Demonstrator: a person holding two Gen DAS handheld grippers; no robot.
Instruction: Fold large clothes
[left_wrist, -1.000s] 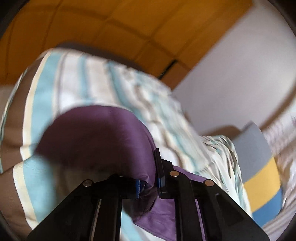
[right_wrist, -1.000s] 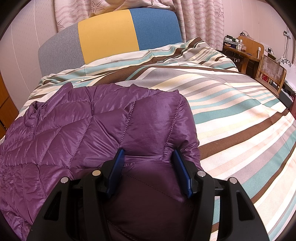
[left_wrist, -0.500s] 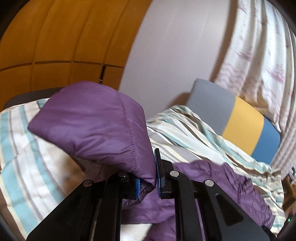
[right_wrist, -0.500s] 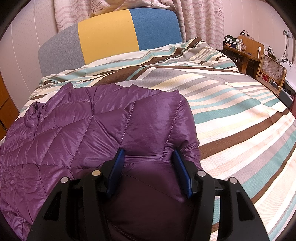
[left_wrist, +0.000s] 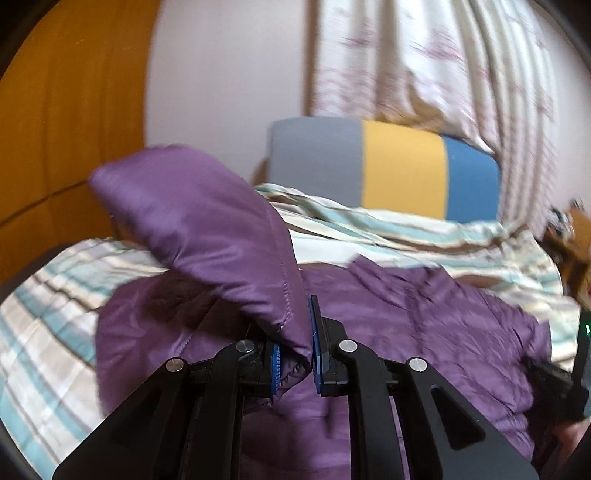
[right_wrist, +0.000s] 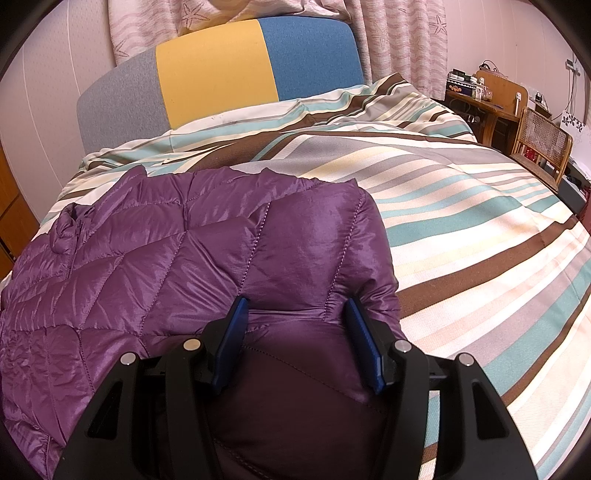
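The left gripper (left_wrist: 295, 354) has its blue-padded fingers (left_wrist: 316, 343) clamped on a stitched edge of the purple jacket (right_wrist: 192, 254), lifting a smooth, puffy flap above the rest. The right gripper (right_wrist: 299, 343) has its fingers half apart, pressed down over a padded fold; whether they pinch it I cannot tell. The glossy quilted jacket, sewn in diamond panels, lies spread on the striped duvet (right_wrist: 461, 206) of the bed. Beyond stand a fabric headboard (right_wrist: 218, 70) in grey, yellow and blue blocks, and pleated patterned curtains (right_wrist: 399, 40).
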